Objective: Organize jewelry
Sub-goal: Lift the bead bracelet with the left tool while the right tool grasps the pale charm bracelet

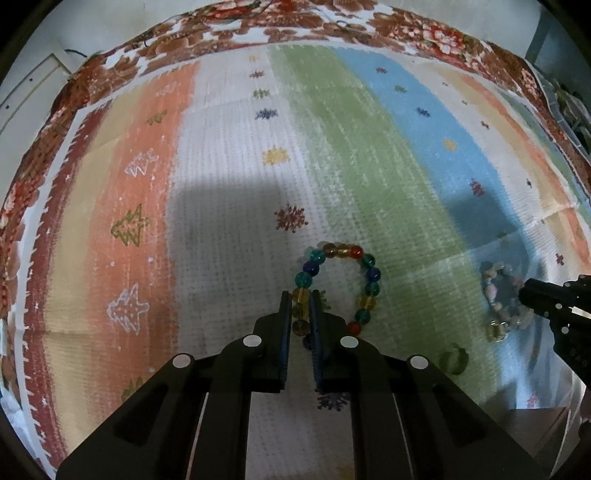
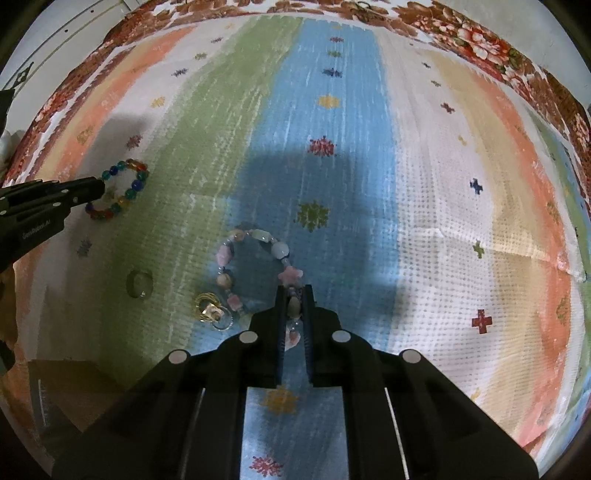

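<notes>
A bracelet of coloured glass beads (image 1: pixel 341 280) lies on the striped cloth (image 1: pixel 229 177). My left gripper (image 1: pixel 300 299) is shut on its near-left beads; it also shows in the right wrist view (image 2: pixel 98 188) beside that bracelet (image 2: pixel 127 188). A pastel bracelet (image 2: pixel 255 258) with pink, white and green stones lies on the blue stripe. My right gripper (image 2: pixel 294 291) is shut on its near-right beads; it shows in the left wrist view (image 1: pixel 524 291) at that bracelet (image 1: pixel 500 295).
A green ring (image 2: pixel 139 282) lies left of the pastel bracelet, seen also in the left wrist view (image 1: pixel 456 360). A gold ring with a stone (image 2: pixel 210 312) lies at the pastel bracelet's near-left. A floral cloth border (image 1: pixel 295 22) runs along the far edge.
</notes>
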The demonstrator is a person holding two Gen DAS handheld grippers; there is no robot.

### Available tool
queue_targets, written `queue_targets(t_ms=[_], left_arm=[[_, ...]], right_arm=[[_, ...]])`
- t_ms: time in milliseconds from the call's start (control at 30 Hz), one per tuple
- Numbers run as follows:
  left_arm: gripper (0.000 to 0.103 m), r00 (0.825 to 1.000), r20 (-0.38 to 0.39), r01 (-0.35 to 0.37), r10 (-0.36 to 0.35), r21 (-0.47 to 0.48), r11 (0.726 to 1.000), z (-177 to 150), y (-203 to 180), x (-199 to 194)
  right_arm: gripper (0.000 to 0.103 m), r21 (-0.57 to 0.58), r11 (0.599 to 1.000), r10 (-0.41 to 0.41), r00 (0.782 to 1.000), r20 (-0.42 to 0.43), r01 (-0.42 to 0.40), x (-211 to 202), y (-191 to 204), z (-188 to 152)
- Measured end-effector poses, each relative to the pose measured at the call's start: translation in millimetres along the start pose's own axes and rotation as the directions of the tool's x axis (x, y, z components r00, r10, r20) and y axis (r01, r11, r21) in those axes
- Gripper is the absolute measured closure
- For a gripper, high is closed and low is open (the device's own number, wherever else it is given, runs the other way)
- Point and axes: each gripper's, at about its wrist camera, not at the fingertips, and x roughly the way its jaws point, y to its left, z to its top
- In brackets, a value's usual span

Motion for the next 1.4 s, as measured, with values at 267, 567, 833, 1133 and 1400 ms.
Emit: queue_targets(t_ms=[267,567,833,1133,1400], left_arm=[[0.094,0.997,0.063,0.038,-0.038,0.008,0.999,2.9,-11.7,-32.8],[0.094,0.990,0.118,0.070,-0.072,0.025,0.997,-5.9,-26.3,-67.5],[0.094,0.986,0.143,0.079,-0.083,0.034,0.996,-16.2,-33.3,-86.3],[0.094,0.975,0.194,0.102,-0.108,0.041,0.994,-30.8,-45.0,-119.3],[0.094,0.962,0.233,0.129,-0.140,0.061,0.990,-52.3,-55.0,-146.1]], right_arm=[[0.094,-0.013,1.000,0.022,0.998,0.063,-0.021,-28.6,9.2,-2.3],[0.094,-0.014,1.000,0.028,0.993,0.111,-0.027,-55.7,17.6,-11.8],[0.094,-0.021,0.999,0.032,0.987,0.159,-0.029,-84.5,23.4,-22.3],[0.094,-0.024,0.999,0.036,0.976,0.213,-0.032,-115.0,25.9,-36.0],[0.094,-0.067,0.995,0.085,0.962,0.259,-0.070,-145.8,41.9,-56.5]])
